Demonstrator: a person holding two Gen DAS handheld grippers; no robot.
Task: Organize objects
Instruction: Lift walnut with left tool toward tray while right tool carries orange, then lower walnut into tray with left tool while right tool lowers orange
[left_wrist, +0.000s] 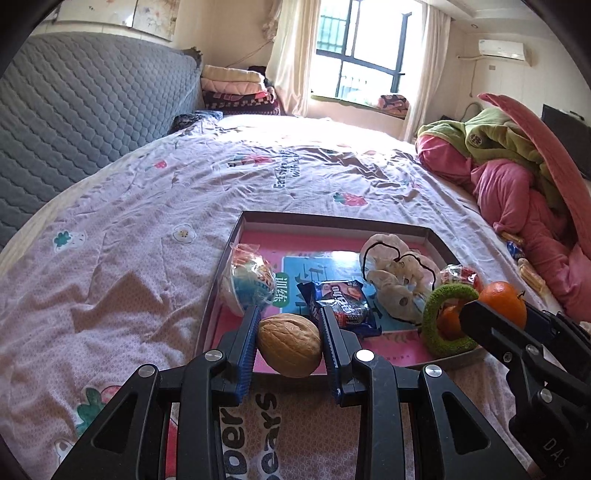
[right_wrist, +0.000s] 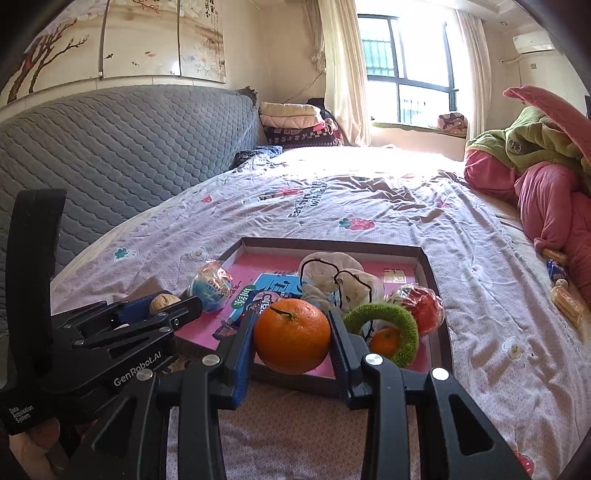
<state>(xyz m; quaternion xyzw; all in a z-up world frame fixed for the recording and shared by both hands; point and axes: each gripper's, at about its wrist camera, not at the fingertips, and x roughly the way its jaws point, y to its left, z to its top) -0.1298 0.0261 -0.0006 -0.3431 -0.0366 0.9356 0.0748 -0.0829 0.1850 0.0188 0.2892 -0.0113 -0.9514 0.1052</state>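
Note:
My left gripper (left_wrist: 289, 318) is shut on a tan walnut (left_wrist: 289, 344), held over the near edge of a shallow pink-lined box tray (left_wrist: 334, 220). My right gripper (right_wrist: 291, 318) is shut on an orange (right_wrist: 291, 336), also above the tray's near edge. In the left wrist view the orange (left_wrist: 504, 301) and the right gripper (left_wrist: 476, 314) show at the right. The walnut (right_wrist: 163, 302) and the left gripper (right_wrist: 173, 306) show at the left of the right wrist view. Inside the tray lie a dark snack packet (left_wrist: 341, 304), a clear ball (left_wrist: 249, 284), a green ring (left_wrist: 448, 319), a small orange (right_wrist: 385, 340) and white cloth masks (left_wrist: 397, 273).
The tray rests on a bed with a floral sheet (left_wrist: 147, 229). A grey quilted headboard (left_wrist: 81, 110) runs along the left. Pink and green bedding (left_wrist: 517, 177) is heaped at the right, with a few small snacks (left_wrist: 530, 273) beside it. Folded blankets (left_wrist: 236, 88) and a window (left_wrist: 362, 44) lie beyond.

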